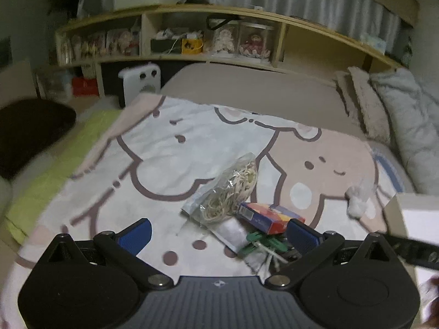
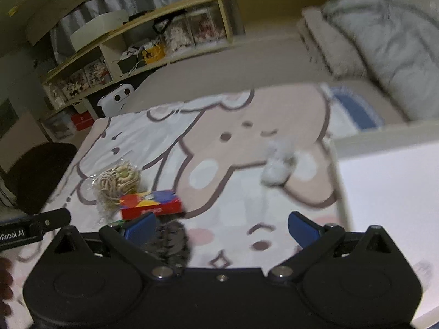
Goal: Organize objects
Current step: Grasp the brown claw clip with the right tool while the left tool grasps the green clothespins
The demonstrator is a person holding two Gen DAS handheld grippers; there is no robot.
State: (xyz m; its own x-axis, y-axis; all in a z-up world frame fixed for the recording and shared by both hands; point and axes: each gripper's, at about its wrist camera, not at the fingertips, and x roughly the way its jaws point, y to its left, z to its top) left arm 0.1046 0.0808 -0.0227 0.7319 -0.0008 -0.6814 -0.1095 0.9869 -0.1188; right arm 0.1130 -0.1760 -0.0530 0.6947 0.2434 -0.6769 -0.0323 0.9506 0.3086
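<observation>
On the cartoon blanket (image 1: pixel 170 148), the left gripper (image 1: pixel 219 233) has its jaws spread wide and empty. Just ahead lie the bag of rubber bands (image 1: pixel 233 189), green clips (image 1: pixel 263 242) and red box (image 1: pixel 271 216) in a cluster. The right gripper (image 2: pixel 221 226) is likewise spread, holding nothing, with the cotton (image 2: pixel 278 166) farther on, near the white box (image 2: pixel 389 205).

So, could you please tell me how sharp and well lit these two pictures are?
Left wrist view: dim room light, edges bent by the fisheye, shelf soft, red box fairly sharp. Right wrist view: more smeared, the white fluff and grey pillow blurred, the white box washed out.
</observation>
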